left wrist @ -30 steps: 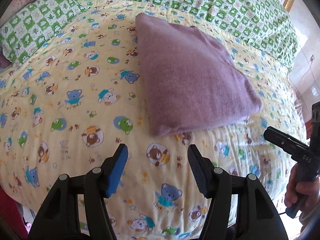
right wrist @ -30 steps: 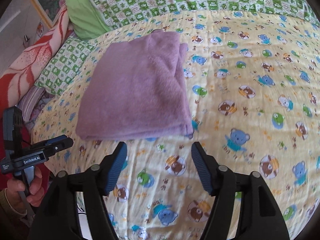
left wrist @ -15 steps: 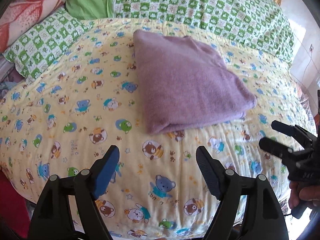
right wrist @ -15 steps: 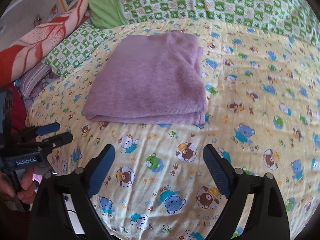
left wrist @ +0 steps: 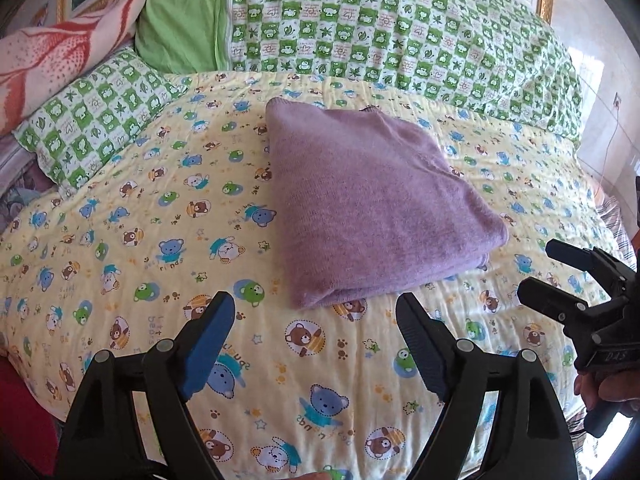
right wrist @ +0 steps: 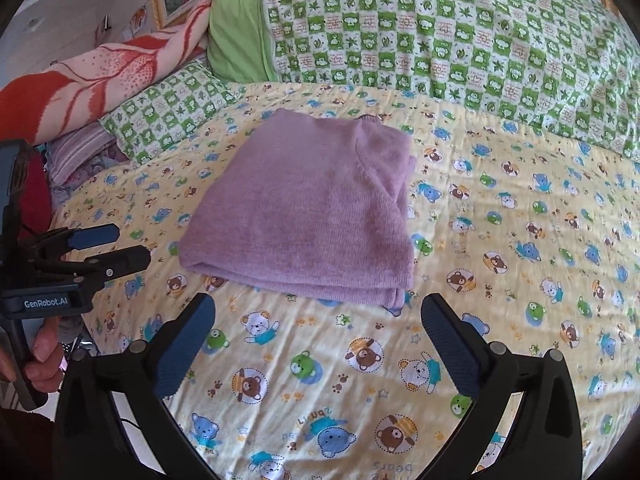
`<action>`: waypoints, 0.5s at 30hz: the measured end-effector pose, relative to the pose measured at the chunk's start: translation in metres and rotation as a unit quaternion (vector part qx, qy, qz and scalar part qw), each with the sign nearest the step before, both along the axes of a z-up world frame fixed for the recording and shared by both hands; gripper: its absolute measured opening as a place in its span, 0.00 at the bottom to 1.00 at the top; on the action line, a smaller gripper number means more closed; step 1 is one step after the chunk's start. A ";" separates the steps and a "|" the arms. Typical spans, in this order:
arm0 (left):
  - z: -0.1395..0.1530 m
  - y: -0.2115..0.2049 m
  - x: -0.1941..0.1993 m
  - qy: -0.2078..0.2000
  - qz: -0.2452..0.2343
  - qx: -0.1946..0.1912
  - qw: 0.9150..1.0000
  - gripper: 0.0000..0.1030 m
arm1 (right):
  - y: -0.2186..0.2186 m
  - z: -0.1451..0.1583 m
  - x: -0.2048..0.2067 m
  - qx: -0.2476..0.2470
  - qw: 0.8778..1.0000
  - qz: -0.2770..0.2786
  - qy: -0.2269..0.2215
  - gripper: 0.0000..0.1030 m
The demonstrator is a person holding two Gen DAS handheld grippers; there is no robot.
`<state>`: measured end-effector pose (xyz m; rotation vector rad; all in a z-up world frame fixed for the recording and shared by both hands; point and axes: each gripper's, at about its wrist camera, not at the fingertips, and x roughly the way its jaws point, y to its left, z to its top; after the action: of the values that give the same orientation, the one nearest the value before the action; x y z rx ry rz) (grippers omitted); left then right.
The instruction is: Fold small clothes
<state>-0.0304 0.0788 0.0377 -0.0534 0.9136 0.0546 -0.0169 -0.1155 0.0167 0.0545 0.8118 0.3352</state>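
Your purple sweater sits folded flat mid-bed, looks done, so your left gripper and right gripper hang nearside, jaws wide, holding nothing.

The left gripper carries a label reading "GenRobot.AI" in white letters on its dark body, seen from the right wrist view. The yellow bear-print sheet bears small printed words beside the cartoon animals, among them "little bears", seen upside down. The right gripper shows pale lettering on its body, too small and upside down to read surely
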 end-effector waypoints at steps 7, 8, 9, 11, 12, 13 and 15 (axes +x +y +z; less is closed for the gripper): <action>-0.013 -0.003 0.000 -0.008 -0.008 0.038 0.999 0.81 | 0.005 -0.016 0.008 0.009 1.000 -0.009 0.003 1.00; -0.014 -0.003 0.000 -0.008 -0.007 0.041 0.999 0.81 | 0.006 -0.018 0.008 0.008 1.000 -0.009 0.001 1.00; -0.015 -0.004 0.000 -0.008 -0.006 0.043 0.999 0.81 | 0.008 -0.020 0.009 0.008 1.000 -0.010 0.001 0.99; -0.016 -0.005 -0.001 -0.008 -0.006 0.046 0.999 0.81 | 0.011 -0.023 0.010 0.008 1.000 -0.011 0.005 1.00; -0.017 -0.005 -0.001 -0.009 -0.006 0.047 0.999 0.81 | 0.012 -0.024 0.011 0.010 1.000 -0.011 0.007 1.00; -0.017 -0.005 -0.001 -0.010 -0.006 0.048 0.999 0.81 | 0.013 -0.025 0.012 0.012 1.000 -0.011 0.008 1.00; -0.017 -0.005 0.000 -0.011 -0.006 0.049 0.999 0.81 | 0.015 -0.027 0.012 0.013 1.000 -0.009 0.009 1.00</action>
<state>-0.0309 0.0740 0.0211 0.0418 0.8887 0.0870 -0.0049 -0.1008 -0.0102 0.0887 0.8251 0.3291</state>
